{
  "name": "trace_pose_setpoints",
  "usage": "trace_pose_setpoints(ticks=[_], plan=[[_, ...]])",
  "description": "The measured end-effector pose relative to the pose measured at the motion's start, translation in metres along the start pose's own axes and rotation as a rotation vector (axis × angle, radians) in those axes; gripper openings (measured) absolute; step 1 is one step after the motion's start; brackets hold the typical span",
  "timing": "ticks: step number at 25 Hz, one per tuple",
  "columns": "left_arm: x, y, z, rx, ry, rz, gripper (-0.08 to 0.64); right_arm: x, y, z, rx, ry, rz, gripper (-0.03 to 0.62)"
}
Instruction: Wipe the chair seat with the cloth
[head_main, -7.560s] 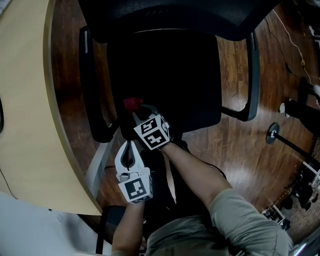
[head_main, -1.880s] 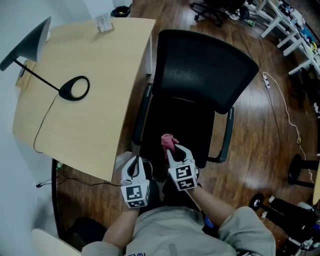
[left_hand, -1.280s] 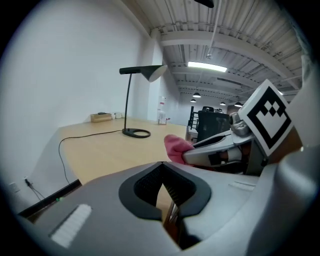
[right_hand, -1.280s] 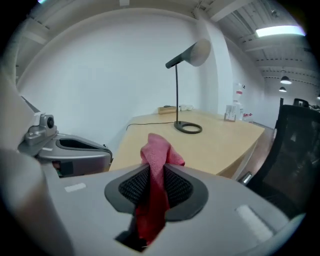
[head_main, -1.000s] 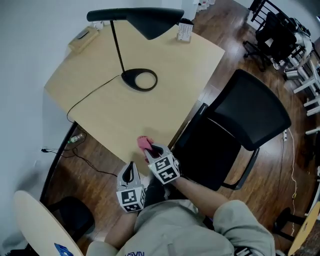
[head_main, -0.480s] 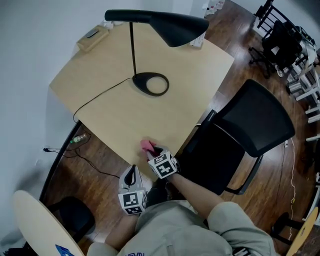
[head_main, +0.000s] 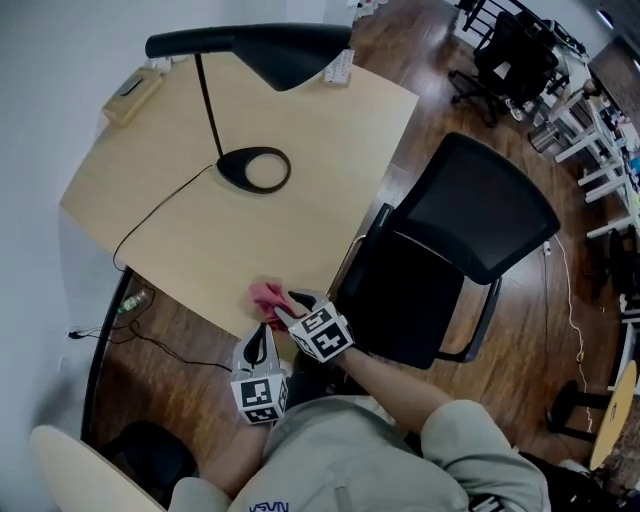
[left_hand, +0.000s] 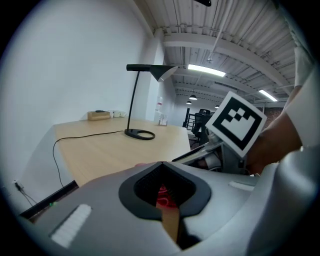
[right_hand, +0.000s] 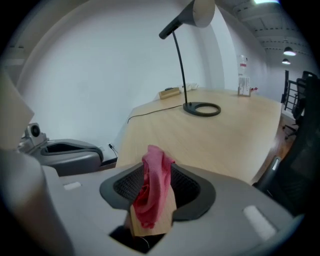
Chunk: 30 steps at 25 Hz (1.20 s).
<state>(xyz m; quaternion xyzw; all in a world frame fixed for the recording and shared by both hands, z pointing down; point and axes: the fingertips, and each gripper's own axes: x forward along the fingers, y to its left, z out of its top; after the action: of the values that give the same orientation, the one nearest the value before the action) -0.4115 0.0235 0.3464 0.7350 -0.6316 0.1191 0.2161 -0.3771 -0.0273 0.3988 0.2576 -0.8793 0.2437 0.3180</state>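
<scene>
Pink cloth (right_hand: 156, 182) stands loose between the jaws of the right claw (right_hand: 157, 169), just opened wide.

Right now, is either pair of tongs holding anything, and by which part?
Nothing looks gripped. The right tongs have just been opening; the pink cloth stands bunched between the spread jaws, over the table edge. The left tongs are shut and empty.

The lamp base (head_main: 229, 167) is set near the middle of the desk (head_main: 330, 150), with a box (head_main: 131, 84) at its far left corner. The cloth (head_main: 266, 296) is laid at the near edge, and the chair (head_main: 440, 250) is placed beside the right edge.
</scene>
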Motion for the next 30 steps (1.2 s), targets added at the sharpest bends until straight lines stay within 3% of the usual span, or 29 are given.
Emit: trace_pose_setpoints(ticks=[8, 15, 21, 26, 30], plan=[[0.011, -0.07, 0.006, 0.078, 0.023, -0.195, 0.005, -0.14, -0.036, -0.015, 0.035, -0.207, -0.227, 0.002], [-0.007, -0.191, 0.038, 0.161, -0.018, -0.442, 0.005, -0.29, -0.06, -0.073, 0.214, -0.406, -0.51, 0.002], [-0.056, -0.301, 0.047, 0.228, -0.051, -0.613, 0.005, -0.416, -0.043, -0.13, 0.355, -0.592, -0.724, 0.002], [-0.119, -0.376, 0.039, 0.28, -0.09, -0.72, 0.005, -0.491, -0.006, -0.176, 0.366, -0.681, -0.797, 0.002], [-0.171, -0.405, 0.021, 0.332, -0.109, -0.748, 0.005, -0.526, 0.033, -0.202, 0.344, -0.759, -0.793, 0.002]])
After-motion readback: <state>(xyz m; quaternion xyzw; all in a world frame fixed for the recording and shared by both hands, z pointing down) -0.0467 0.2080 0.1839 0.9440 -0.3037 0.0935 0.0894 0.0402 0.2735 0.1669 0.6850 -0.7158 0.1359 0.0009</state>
